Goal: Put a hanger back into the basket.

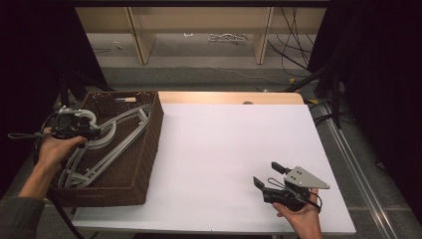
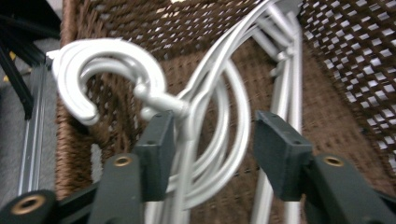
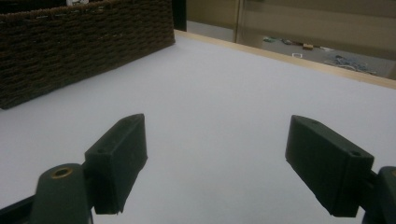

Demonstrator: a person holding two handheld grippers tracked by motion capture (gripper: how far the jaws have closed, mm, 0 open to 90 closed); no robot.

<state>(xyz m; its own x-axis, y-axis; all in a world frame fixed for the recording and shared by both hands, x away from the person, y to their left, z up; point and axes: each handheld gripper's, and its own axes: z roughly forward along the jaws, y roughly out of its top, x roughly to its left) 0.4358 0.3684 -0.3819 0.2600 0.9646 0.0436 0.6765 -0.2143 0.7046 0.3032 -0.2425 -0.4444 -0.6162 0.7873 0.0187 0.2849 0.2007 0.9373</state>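
Note:
Several pale grey plastic hangers [image 1: 121, 140] lie stacked in a brown wicker basket [image 1: 155, 130] at the table's left. My left gripper [image 1: 96, 133] hovers over the basket's left side, at the hangers' hooks. In the left gripper view its jaws [image 2: 217, 149] stand open on either side of the hangers' necks, just below the curled hooks [image 2: 105, 70]; the left pad [image 2: 156, 147] sits close against a neck. My right gripper [image 1: 267, 174] is open above the white tabletop near the front right, with nothing between its jaws [image 3: 229, 163].
The white table surface [image 1: 229, 149] stretches between basket and right gripper. The basket's woven wall [image 3: 84, 46] rises at the far left of the right gripper view. Wooden shelf legs and cables lie on the floor beyond the table's far edge [image 1: 229, 97].

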